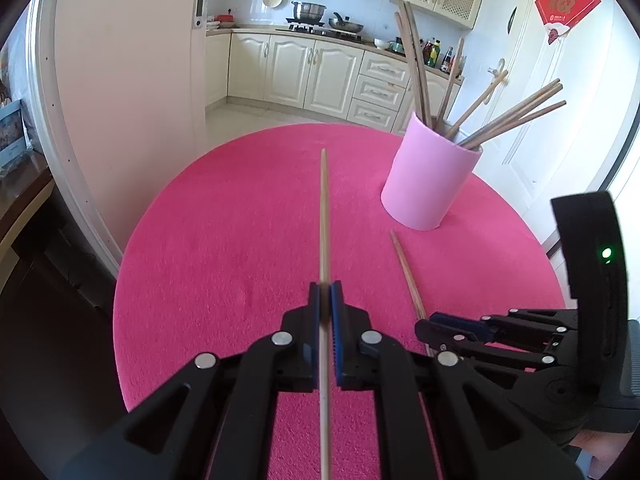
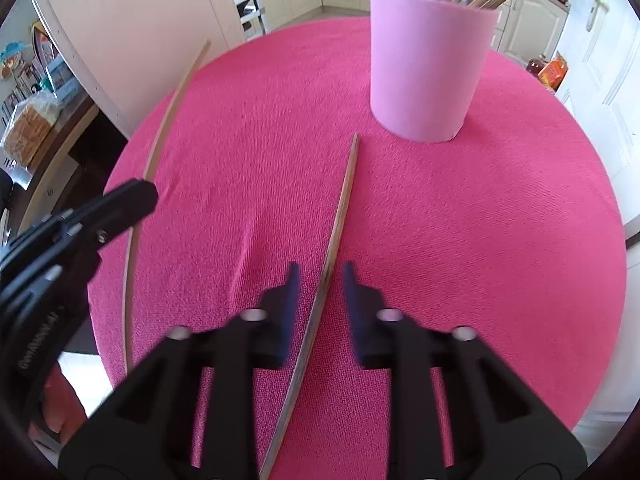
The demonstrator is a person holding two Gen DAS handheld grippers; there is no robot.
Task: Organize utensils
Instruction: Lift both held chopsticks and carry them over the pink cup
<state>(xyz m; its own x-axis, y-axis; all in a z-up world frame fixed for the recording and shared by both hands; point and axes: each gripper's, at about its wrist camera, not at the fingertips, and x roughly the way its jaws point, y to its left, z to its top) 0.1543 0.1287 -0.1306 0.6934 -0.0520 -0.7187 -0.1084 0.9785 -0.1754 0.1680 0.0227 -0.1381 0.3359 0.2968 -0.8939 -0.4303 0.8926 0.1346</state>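
My left gripper is shut on a pale wooden chopstick that points straight ahead above the pink tablecloth. From the right wrist view the same gripper and its chopstick show at the left. A second, darker chopstick lies flat on the cloth, its far tip near the pink cup. My right gripper straddles it low over the cloth, blurred. A narrow gap is left on either side, so the pads do not touch the chopstick. The cup holds several chopsticks.
The table is round and its edge curves close on the left and right. A white door stands behind the cup, kitchen cabinets lie beyond the table, and a wooden shelf with a bagged loaf sits to the left.
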